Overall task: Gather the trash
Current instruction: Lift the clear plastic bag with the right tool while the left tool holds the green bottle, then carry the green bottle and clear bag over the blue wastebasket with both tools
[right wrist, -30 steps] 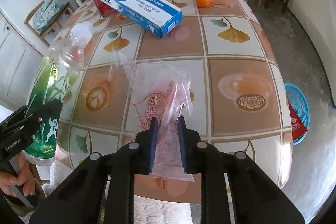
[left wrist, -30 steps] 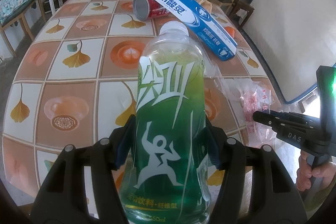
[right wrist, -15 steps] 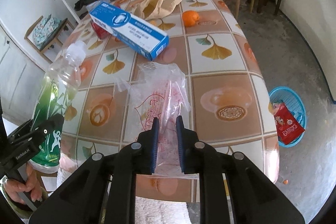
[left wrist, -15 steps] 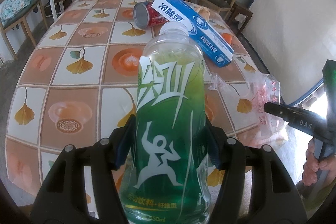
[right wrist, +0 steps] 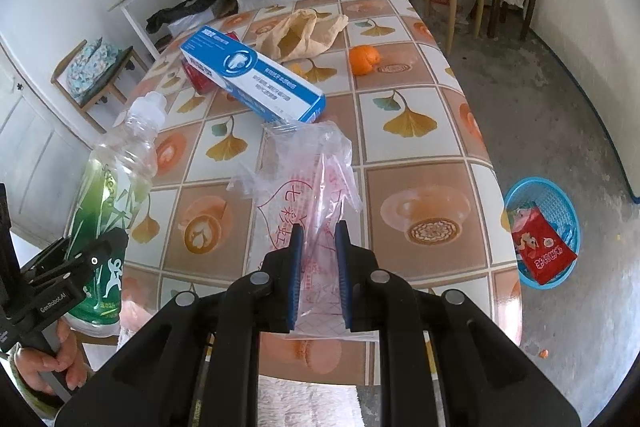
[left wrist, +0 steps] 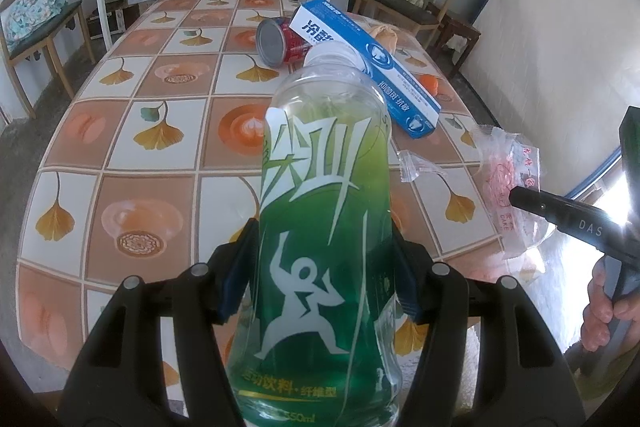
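My left gripper (left wrist: 320, 267) is shut on a green drink bottle (left wrist: 320, 219) with a white cap, held upright near the table's front edge; the same bottle (right wrist: 112, 203) shows at the left of the right wrist view. My right gripper (right wrist: 319, 243) is shut on a clear plastic bag (right wrist: 308, 183) with red print, lifted off the tablecloth. That bag (left wrist: 508, 179) hangs at the right in the left wrist view. On the table lie a blue toothpaste box (right wrist: 252, 75), a red can (left wrist: 280, 43), a tan paper bag (right wrist: 304, 35) and an orange (right wrist: 363, 59).
The table (right wrist: 420, 163) has a tiled leaf-pattern cloth. A blue basket (right wrist: 548, 227) holding a red snack wrapper sits on the floor right of the table. Chairs and a white shelf stand behind the table. A hand (right wrist: 48, 367) holds the left gripper's handle.
The right gripper has risen with the plastic bag, which now hangs clear of the tablecloth. The left gripper keeps the bottle almost in the same place.
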### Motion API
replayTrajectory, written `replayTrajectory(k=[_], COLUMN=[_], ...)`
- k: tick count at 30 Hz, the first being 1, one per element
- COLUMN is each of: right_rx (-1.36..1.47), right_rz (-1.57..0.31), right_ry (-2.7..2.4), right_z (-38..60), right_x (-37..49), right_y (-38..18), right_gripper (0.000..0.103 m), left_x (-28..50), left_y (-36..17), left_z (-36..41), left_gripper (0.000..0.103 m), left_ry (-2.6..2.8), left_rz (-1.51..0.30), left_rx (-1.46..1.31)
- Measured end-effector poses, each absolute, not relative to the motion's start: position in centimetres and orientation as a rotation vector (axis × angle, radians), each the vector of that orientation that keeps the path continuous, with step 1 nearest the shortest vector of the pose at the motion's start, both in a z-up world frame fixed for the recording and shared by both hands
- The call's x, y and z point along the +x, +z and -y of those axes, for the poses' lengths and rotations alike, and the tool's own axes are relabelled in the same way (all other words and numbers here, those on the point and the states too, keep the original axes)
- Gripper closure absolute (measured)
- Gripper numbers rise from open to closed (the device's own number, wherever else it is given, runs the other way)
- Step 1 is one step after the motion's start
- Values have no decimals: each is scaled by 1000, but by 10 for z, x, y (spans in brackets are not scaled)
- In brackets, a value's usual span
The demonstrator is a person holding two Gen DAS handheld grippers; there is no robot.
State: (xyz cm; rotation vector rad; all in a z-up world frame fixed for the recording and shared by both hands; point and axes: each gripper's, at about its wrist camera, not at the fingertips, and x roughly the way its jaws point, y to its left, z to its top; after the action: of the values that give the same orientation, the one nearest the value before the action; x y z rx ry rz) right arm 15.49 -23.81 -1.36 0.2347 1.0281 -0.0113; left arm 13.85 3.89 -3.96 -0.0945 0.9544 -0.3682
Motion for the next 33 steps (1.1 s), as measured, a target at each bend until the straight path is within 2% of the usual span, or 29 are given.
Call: replayTrajectory(k=[10, 33], right_rx=[244, 215], right_rz=[-1055, -1001], right_ry=[5, 29], right_z=[239, 220], right_x=[158, 160], right_y=[-21, 10], right_gripper=[87, 87], left_x=[146, 133], left_y=[-54, -36], left_z=[-49, -74], left_gripper=[45, 45], left_ry=[-352, -342], left_rz=[-1012, -931], left_rx=[-170, -245])
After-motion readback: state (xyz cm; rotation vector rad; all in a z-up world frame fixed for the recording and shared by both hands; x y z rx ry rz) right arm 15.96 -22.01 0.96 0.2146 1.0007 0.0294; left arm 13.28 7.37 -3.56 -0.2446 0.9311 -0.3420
